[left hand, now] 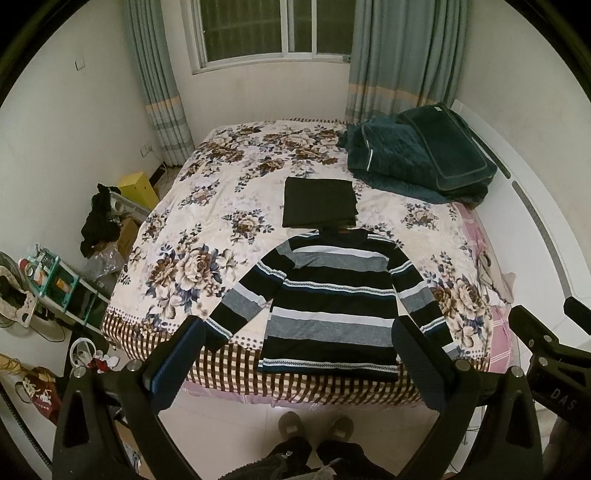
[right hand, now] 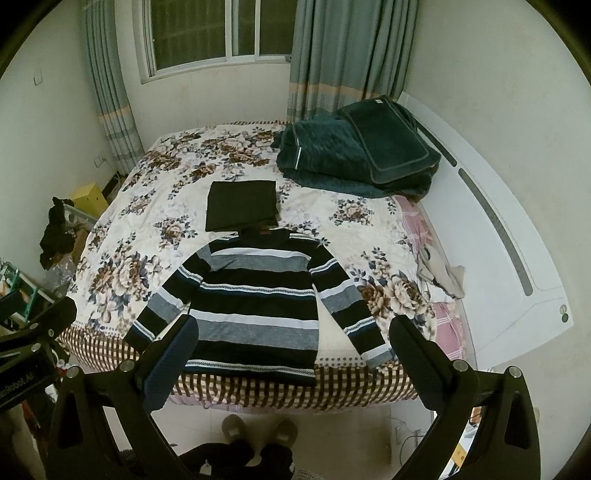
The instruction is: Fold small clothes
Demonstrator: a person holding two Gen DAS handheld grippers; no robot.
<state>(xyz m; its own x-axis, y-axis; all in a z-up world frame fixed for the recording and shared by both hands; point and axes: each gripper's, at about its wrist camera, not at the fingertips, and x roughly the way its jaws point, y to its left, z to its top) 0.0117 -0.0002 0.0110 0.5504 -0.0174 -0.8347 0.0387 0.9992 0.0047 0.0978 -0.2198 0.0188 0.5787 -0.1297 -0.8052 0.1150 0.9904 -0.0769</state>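
The striped sweater (left hand: 328,295) lies flat on the floral bedspread (left hand: 221,192), close to the bed's near edge; its long axis runs from the hem, which sits just at the checked border by the edge, up to the collar, which points toward the window (left hand: 273,29); both sleeves splay outward and down toward the near corners (the cuff on the right of the view reaches nearly to the border). Just beyond the collar, touching or slightly overlapping it, rests a folded dark garment (left hand: 319,203), squared off and lying flat.

The left gripper (left hand: 299,369) hovers above the near edge with its fingers spread wide, gripping nothing; the right gripper (right hand: 291,365) is likewise spread wide and empty, and both stand clear of the sweater.

Open bedspread stretches to the left of the sweater and behind the folded garment; the far right corner is taken by a heaped teal quilt (left hand: 417,151); a person's slippers (left hand: 314,428) stand on the tiled floor at the foot of the bed.
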